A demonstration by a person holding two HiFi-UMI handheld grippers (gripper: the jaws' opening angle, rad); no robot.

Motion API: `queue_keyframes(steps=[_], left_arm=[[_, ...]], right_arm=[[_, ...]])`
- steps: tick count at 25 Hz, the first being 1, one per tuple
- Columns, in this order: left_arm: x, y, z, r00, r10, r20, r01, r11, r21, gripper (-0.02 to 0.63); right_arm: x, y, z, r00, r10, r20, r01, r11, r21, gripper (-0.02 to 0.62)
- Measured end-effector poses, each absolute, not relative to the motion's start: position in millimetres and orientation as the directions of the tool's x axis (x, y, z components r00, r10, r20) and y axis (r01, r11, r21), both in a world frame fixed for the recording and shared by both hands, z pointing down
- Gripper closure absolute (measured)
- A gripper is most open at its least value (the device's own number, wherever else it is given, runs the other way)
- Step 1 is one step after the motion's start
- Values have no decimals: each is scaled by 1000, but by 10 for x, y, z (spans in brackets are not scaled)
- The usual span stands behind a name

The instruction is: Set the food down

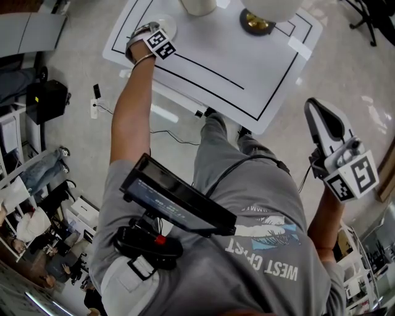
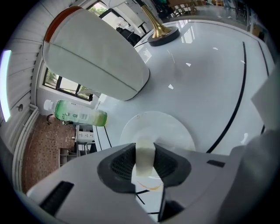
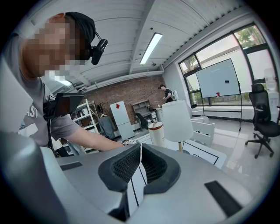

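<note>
Left gripper (image 1: pixel 155 29) held pale food (image 2: pixel 144 154) above a white plate (image 2: pixel 175 131).
Its jaws grasped the food near the table's (image 1: pixel 247 68) left edge; the right gripper's (image 3: pixel 140 164) jaws were clenched, empty.

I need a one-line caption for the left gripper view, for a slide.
Left tongs shut on a pale food piece over a white plate on the white table.

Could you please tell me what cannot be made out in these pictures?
- The pale piece: left gripper view, the left gripper clamps it and its pads cover the sides; the kind of food is unclear.
- Whether it touches the plate: head view, the gripper covers it.
- The lamp and the canister: head view, cut off by the top edge.
</note>
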State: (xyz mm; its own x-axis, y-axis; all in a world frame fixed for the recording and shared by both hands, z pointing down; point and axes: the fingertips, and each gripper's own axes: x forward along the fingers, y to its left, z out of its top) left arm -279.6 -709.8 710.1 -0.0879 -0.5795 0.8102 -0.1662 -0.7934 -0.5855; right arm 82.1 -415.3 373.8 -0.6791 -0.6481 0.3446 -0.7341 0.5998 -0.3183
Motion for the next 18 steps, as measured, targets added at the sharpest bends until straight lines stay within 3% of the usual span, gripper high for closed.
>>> queue_keyframes(steps=[18], left_arm=[[-2693,-6868,7100,-5,-478,878,-289,-840,-459,490]], right_arm=[[784,-4100,3782,-693,-635,340,-720,612,-326,588]])
